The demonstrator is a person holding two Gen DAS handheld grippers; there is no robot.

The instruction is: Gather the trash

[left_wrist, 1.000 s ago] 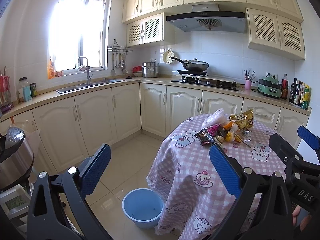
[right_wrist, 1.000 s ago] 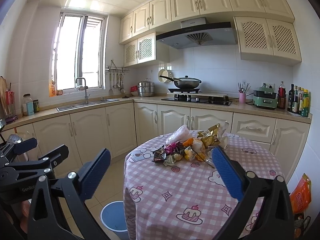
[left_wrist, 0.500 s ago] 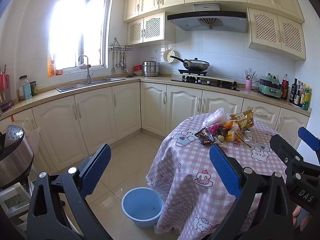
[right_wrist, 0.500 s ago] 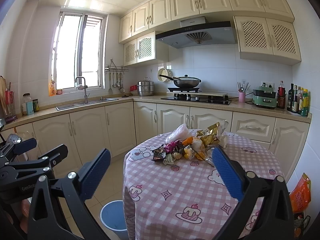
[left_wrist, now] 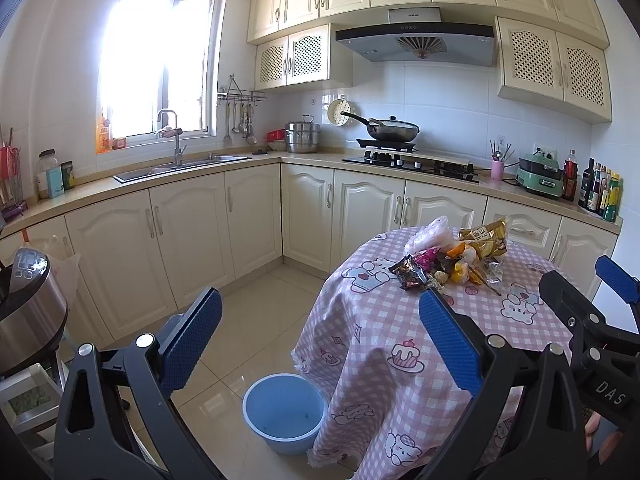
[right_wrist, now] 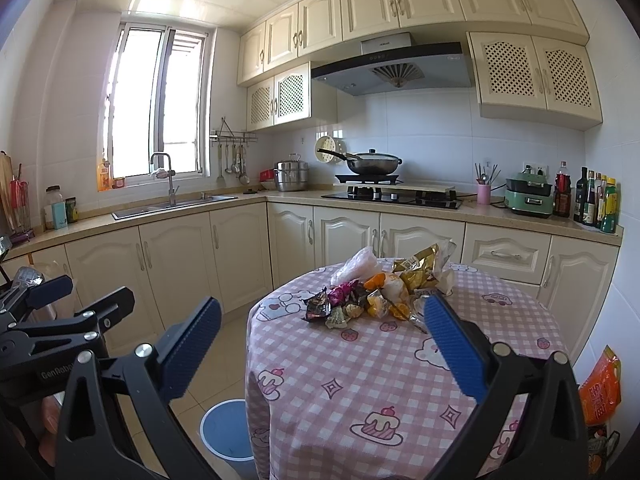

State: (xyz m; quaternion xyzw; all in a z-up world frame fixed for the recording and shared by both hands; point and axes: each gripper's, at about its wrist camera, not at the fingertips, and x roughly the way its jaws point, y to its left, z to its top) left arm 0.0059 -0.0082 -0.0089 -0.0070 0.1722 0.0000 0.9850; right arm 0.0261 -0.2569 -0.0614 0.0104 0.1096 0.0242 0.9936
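A pile of trash, with foil wrappers, a gold snack bag, a clear plastic bag and orange peel, lies on a round table with a pink checked cloth. It also shows in the right wrist view. A blue bin stands on the floor at the table's left; its rim shows in the right wrist view. My left gripper is open and empty, short of the table. My right gripper is open and empty, held over the table's near side.
Cream cabinets and a counter with a sink and a stove run behind. A steel rice cooker stands at the far left. An orange bag hangs low at the right. The tiled floor lies between table and cabinets.
Both grippers have drifted very slightly; the view is almost the same. Nothing was picked up or moved.
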